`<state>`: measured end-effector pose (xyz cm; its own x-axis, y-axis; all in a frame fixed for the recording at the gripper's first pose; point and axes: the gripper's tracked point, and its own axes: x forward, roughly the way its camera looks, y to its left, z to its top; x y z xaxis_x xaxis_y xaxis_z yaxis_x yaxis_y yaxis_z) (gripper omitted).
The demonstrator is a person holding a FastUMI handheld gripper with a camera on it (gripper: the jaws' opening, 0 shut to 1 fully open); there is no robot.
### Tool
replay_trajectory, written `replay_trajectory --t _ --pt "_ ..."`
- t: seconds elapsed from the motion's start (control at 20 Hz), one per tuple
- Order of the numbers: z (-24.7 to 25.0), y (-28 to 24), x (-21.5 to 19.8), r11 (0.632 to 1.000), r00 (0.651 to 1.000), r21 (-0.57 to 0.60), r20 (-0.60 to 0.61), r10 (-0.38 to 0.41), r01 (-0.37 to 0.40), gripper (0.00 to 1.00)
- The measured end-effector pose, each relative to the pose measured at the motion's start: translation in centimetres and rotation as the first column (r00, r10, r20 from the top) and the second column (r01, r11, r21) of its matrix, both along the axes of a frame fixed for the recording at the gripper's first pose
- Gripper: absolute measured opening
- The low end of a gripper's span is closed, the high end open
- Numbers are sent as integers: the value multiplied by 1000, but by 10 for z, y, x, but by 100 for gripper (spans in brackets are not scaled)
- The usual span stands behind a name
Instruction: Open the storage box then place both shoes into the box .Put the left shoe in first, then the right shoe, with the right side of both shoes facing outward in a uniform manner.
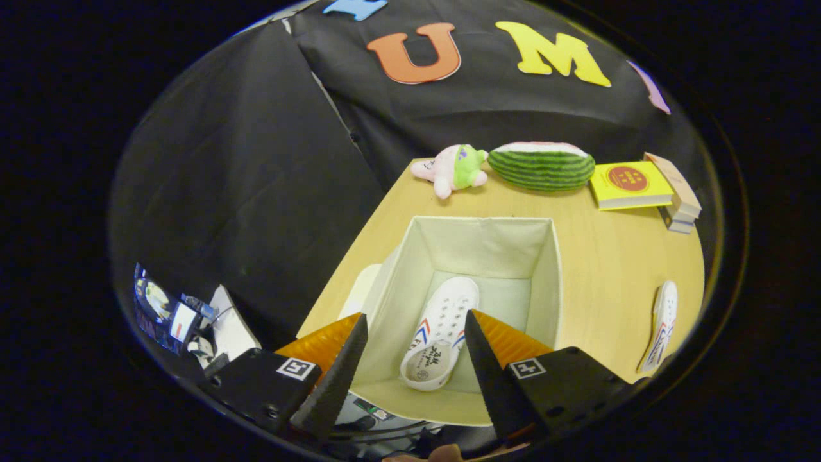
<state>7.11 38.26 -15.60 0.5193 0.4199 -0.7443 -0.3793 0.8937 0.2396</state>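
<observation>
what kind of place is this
Likely a staged recording booth, not a home: black cloth wall behind a wooden table set with props, an open storage box and a watermelon plush. The gripper hangs open above the box.

storage box (545,269): cream-white walls and floor, plain, no pattern.
shoe in the box (442,330): white, with red and blue stripes on its side and dark print on the insole.
shoe on the table (662,324): white, red and blue stripes, at 3 o'clock from the box.
table (616,256): light wood, pale yellow-tan.
watermelon cushion (542,165): dark and light green stripes, pink top, at 12 o'clock from the box.
plush toy (452,168): pink with a green patch.
book (628,184): yellow with a red disc.
</observation>
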Motion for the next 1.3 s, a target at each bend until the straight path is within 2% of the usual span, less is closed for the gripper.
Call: replay_trajectory --t 0.1,0.25,0.45,0.6,0.85,1.1,1.3 --pt "10 -19 -3 1000 1000 -25 25 10 -9 95" --pt "34 -65 3 998 995 -52 96 -19 24 95" --pt "63 -151 10 990 979 -110 191 -67 89 94" --pt "62 -217 3 982 979 -140 179 -101 127 95" --pt "30 -314 -5 966 978 -174 119 -173 192 95" --pt "-21 -416 -19 927 981 -324 68 -180 192 95" --pt "-65 -479 -24 911 964 -336 -32 -263 238 95"
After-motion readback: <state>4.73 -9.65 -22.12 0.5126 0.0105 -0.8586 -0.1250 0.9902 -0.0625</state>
